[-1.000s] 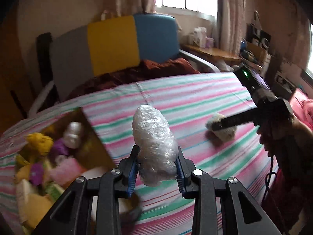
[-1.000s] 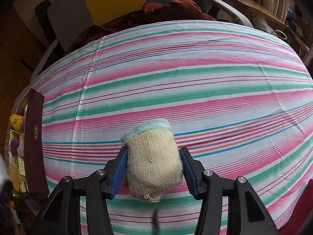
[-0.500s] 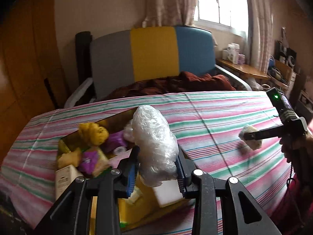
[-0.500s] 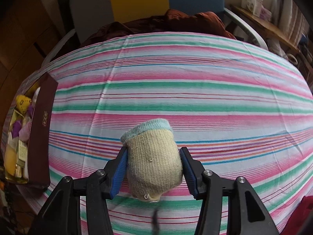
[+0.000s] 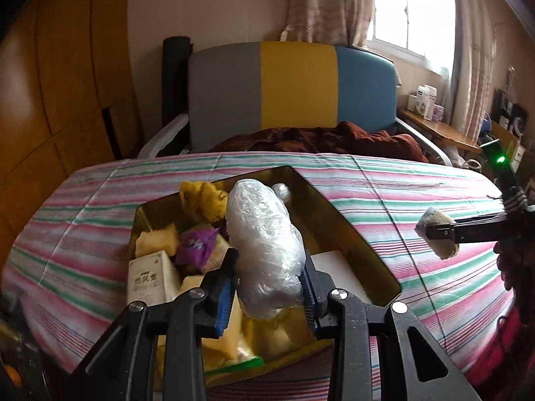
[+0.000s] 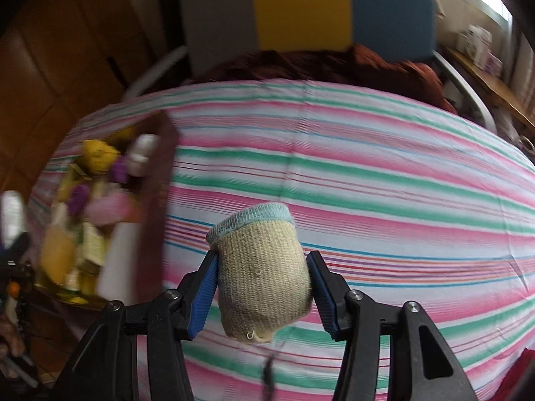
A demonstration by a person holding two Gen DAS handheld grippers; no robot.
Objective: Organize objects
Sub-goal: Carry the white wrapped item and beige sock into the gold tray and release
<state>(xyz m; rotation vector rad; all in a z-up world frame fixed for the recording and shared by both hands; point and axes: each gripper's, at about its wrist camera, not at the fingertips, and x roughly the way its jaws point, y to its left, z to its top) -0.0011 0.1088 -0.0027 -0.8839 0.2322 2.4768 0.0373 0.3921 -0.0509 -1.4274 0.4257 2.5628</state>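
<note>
My left gripper [image 5: 269,295] is shut on a clear plastic-wrapped bundle [image 5: 264,247] and holds it above an open dark-red box [image 5: 354,234] with a gold inside. The box holds several small items, such as a yellow toy [image 5: 200,200], a purple wrapper [image 5: 195,245] and a white carton [image 5: 150,279]. My right gripper [image 6: 262,292] is shut on a rolled beige sock with a blue cuff [image 6: 260,267], above the striped cloth to the right of the box [image 6: 157,220]. The sock [image 5: 438,234] also shows at the right of the left wrist view.
The table wears a pink, green and white striped cloth [image 5: 401,187]. Behind it stands a grey, yellow and blue chair [image 5: 294,90] with a dark red cloth [image 5: 334,138] on the seat. A wooden wall is at the left, a window and shelf at the right.
My left gripper has swung left with the bundle until it is over the box. My right gripper has lifted and turned toward the box with the sock; both grips unchanged.
</note>
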